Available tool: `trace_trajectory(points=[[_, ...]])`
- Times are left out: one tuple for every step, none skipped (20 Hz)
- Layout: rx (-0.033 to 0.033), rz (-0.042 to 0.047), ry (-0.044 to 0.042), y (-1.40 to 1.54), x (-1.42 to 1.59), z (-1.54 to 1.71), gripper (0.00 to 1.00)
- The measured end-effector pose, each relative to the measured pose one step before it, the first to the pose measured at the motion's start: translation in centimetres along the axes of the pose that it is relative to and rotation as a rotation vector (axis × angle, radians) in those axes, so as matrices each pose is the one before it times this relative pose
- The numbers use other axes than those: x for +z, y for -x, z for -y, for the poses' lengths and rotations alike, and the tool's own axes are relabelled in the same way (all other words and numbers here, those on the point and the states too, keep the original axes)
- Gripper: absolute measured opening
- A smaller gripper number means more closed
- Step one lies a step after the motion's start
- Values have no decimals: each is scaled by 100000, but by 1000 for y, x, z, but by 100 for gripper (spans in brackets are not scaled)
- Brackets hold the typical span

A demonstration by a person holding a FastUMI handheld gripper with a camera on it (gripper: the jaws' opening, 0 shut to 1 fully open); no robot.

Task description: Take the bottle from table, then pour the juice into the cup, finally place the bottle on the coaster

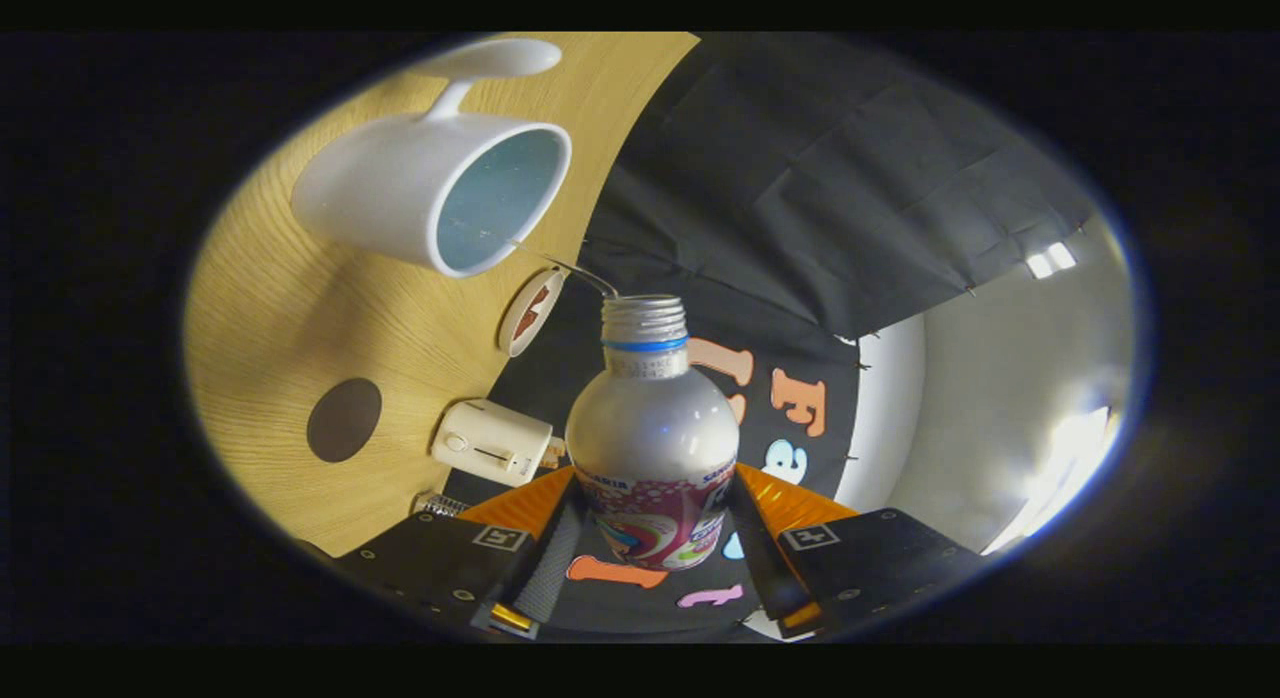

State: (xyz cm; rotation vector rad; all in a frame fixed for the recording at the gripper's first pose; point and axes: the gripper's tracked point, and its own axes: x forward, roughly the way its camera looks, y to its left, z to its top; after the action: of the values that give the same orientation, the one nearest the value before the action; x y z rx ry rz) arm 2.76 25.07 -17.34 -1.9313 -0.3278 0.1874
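Tongs closed on the bottle, one finger pressed to each side of its labelled lower body; fingertips themselves hard to make out behind the bottle's curve. Bottle base hidden between the fingers and cut off low down. Cap off, threaded neck bare with a blue ring just under it. Whole view tilted — desk seen as a slanted wooden surface on one side, booth wall on the other.

A thin stream running from the bottle's mouth toward the rim of the white cup, faint and hard to follow; whether it lands inside cannot be told for certain. Cup interior pale blue-grey, level of liquid not readable. Cup handle pointing away from the bottle, partly blurred at its far end.

Just beside the bottle's neck, between it and the cup, a small round disc with a reddish mark — seen edge-on, detail unclear. Further along the desk, a dark round coaster, lying flat and well apart from the cup. Near the left finger, a small cream box-shaped device resting on the desk edge, and below it something small and metallic, half hidden by the finger.

Beyond the bottle, black cloth wall, with a pale wall and bright glare further off.
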Motion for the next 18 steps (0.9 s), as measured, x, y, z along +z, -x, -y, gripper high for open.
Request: trace_trajectory(points=[[-595, -9, 720, -128, -96, 152, 77], [-287, -59, 320, -57, -109, 69, 77], [-263, -67, 120, -91, -71, 2, 77], [-449, -86, 123, -24, -84, 23, 77], [-397, 33, 195, -44, 63, 64, 77], [-535, 42, 295, 2, 78, 98, 77], [-592, 58, 351, -55, -50, 90, 77], [-491, 150, 498, 2, 78, 103, 77], [-556, 211, 496, -5, 76, 147, 77], [-590, 131, 374, -97, -64, 99, 77], [-573, -13, 301, -120, -149, 75, 77], [-537, 173, 118, -7, 61, 97, 76], [-488, 57, 217, 66, 268, 68, 77], [-579, 126, 382, 21, 90, 122, 77], [-522, 177, 443, 60, 116, 96, 77], [-498, 121, 207, -97, -108, 125, 77], [-616, -60, -118, -143, -185, 43, 77], [-322, 51, -150, -2, 50, -22, 76]])
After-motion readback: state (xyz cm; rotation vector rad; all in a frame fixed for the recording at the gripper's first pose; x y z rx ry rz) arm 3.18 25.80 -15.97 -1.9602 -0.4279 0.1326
